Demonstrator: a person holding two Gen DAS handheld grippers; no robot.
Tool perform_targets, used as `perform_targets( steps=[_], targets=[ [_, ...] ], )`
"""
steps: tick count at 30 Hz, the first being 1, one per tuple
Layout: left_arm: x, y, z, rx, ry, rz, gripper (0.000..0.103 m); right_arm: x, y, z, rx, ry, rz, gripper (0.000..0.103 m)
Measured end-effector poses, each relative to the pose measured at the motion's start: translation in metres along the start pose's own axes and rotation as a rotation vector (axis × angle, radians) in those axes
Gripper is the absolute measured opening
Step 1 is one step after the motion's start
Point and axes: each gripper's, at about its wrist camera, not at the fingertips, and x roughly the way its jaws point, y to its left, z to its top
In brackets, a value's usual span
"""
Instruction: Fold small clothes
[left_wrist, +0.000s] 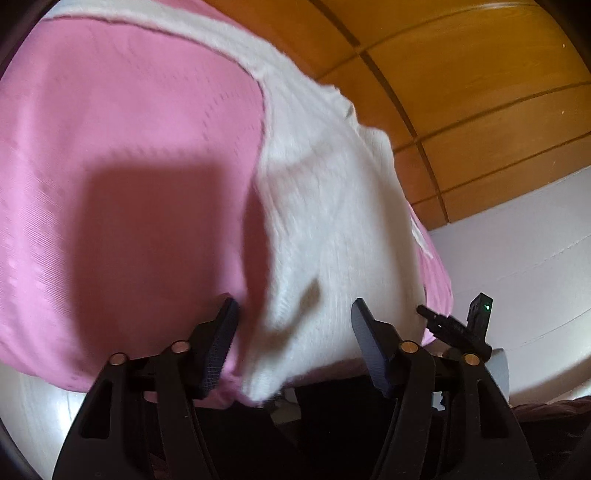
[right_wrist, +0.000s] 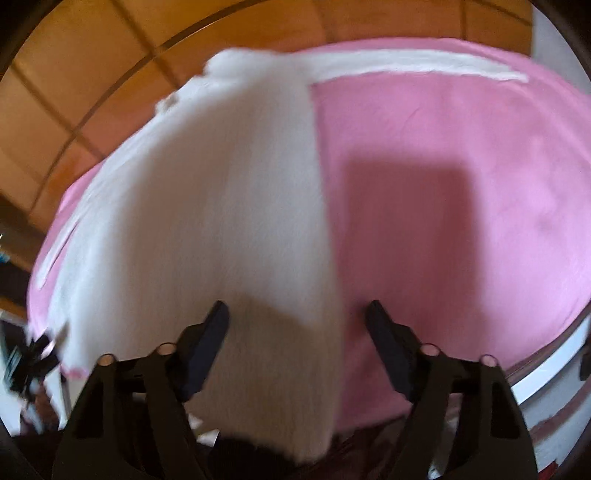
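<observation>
White knit garment (left_wrist: 332, 221) on pink cloth (left_wrist: 129, 147); left gripper (left_wrist: 293, 325) & right gripper (right_wrist: 297, 325) fingers released, garment edge between, not pinched.

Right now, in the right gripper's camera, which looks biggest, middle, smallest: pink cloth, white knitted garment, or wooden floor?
1. pink cloth
2. white knitted garment, nearly as big, though it lies nearer the camera
3. wooden floor
</observation>
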Motion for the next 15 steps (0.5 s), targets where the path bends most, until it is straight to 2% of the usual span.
perform_targets(
  steps=[1, 2, 3, 5, 10, 12, 15],
  targets=[
    [0.004, -0.003, -0.003, -0.002, 0.019, -0.007, 0.024, 0.000, 0.009, -0.006, -0.032, 0.013, 0.011, 0.057],
    [0.007, -0.005, -0.003, 0.008, 0.029, 0.009, 0.015, 0.000, 0.017, -0.009, -0.060, 0.020, 0.012, 0.039],
    [0.009, -0.006, -0.001, 0.025, 0.024, 0.041, 0.006, 0.000, 0.021, -0.010, -0.076, 0.025, 0.013, 0.011],
    [0.004, -0.008, 0.001, 0.038, -0.004, 0.026, 0.005, -0.006, 0.032, -0.007, -0.108, 0.026, 0.042, 0.011],
    [-0.041, -0.040, -0.007, 0.128, -0.088, -0.106, 0.004, -0.083, 0.043, 0.011, -0.153, -0.159, 0.175, 0.009],
    [-0.046, -0.041, -0.014, 0.126, -0.078, -0.111, 0.004, -0.102, 0.037, 0.010, -0.165, -0.183, 0.194, 0.009],
    [-0.032, -0.021, -0.028, 0.075, -0.016, -0.054, 0.004, -0.094, 0.021, 0.000, -0.163, -0.121, 0.134, 0.009]
  ],
)
